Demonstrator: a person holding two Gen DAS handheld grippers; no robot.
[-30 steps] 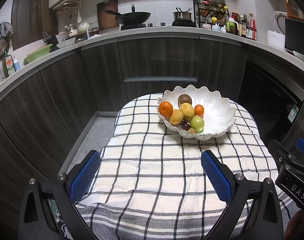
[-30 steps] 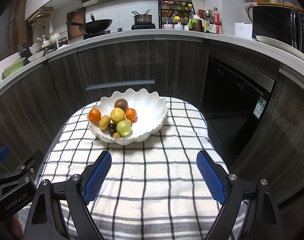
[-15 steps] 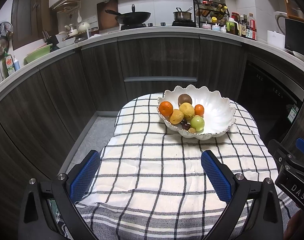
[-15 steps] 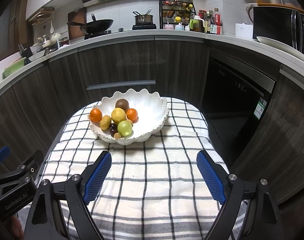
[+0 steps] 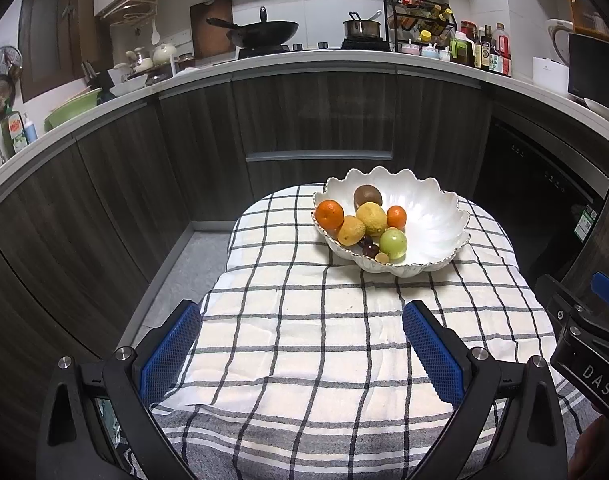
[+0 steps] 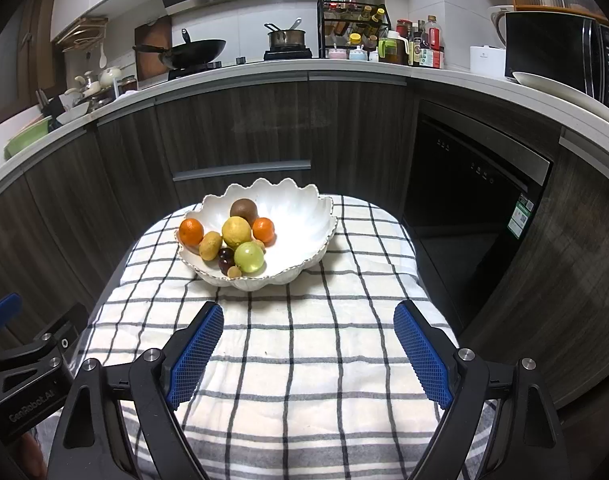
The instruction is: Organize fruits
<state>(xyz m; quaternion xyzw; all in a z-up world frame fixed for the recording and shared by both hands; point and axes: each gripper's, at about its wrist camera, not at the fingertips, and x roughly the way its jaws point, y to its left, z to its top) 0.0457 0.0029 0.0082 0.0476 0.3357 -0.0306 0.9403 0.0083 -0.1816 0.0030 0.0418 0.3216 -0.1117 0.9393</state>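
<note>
A white scalloped bowl (image 5: 436, 216) (image 6: 300, 216) stands at the far end of a checked cloth (image 5: 304, 320) (image 6: 304, 340). In it lie two oranges (image 5: 329, 214) (image 6: 192, 232), a yellow lemon (image 5: 371, 219) (image 6: 236, 232), a brown kiwi (image 5: 367, 196) (image 6: 243, 209), a green fruit (image 5: 393, 243) (image 6: 248, 257), a yellow-brown fruit (image 5: 351, 231) (image 6: 210, 245) and dark grapes (image 6: 225, 258). My left gripper (image 5: 302, 354) and my right gripper (image 6: 308, 354) hover open over the near cloth, well short of the bowl, with nothing between their blue pads.
Dark kitchen cabinets (image 6: 240, 128) curve behind the table under a white counter with a wok (image 6: 192, 50), a pot (image 6: 286, 38) and a spice rack (image 6: 352, 28). A dishwasher front (image 6: 464, 200) is on the right. The other gripper's body shows at each view's edge.
</note>
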